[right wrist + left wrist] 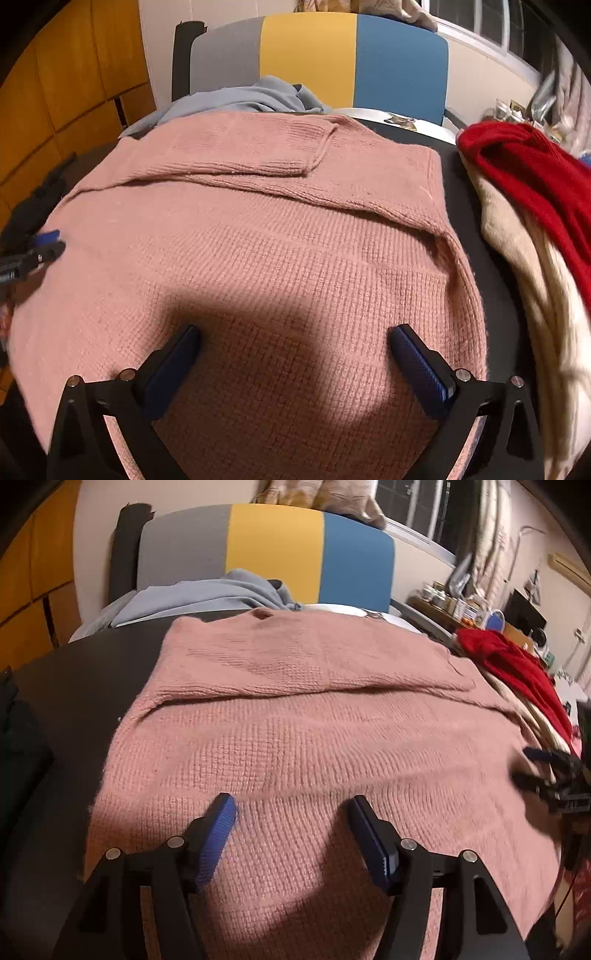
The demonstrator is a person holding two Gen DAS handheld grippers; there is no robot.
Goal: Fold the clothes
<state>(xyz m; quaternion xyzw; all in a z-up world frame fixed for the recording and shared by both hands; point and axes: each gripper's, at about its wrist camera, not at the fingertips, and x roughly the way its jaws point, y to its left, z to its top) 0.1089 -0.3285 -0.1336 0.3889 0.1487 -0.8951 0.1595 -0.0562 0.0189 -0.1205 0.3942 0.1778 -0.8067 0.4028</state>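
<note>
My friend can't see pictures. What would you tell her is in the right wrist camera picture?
A pink knitted sweater lies spread on a dark table, one sleeve folded across its top, with the right gripper open above its near end. A red garment and a cream one are piled to the right, and a grey, yellow and blue chair stands behind.

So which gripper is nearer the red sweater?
Right. The right gripper hovers over the pink sweater beside the red sweater; the left gripper sits farther away.
</note>
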